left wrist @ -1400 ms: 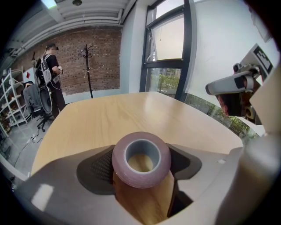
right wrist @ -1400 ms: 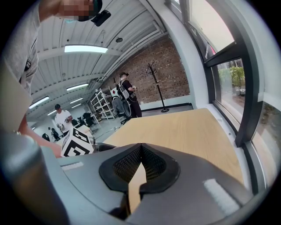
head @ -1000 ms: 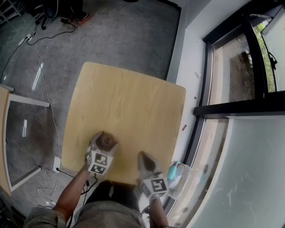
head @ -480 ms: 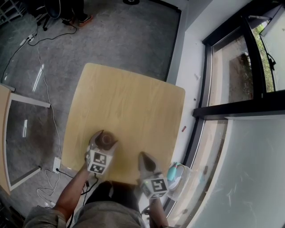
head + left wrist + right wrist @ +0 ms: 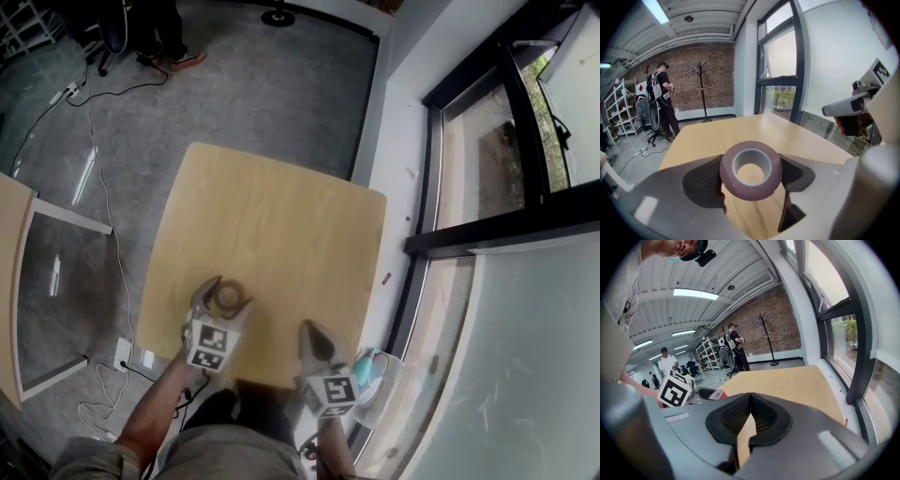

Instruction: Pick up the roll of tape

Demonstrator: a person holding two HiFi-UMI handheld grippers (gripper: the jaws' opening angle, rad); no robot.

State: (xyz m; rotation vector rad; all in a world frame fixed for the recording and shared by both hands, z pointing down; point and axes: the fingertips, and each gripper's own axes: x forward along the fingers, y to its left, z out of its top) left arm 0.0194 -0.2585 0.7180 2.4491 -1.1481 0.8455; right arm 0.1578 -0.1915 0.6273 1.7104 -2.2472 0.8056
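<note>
Maroon, perhaps brown, tape roll [image 5: 752,191]; light-wood table [image 5: 272,225].

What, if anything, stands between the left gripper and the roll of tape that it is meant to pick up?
Nothing visible does. The dark maroon roll of tape sits directly between the jaws of the left gripper, held on both sides, over the pale wooden table. The right gripper is shut, empty and off to the side.

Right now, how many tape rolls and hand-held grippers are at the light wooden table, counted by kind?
roll of tape: 1
hand-held grippers: 2, the left hand-held gripper and the right hand-held gripper
Total: 3
</note>
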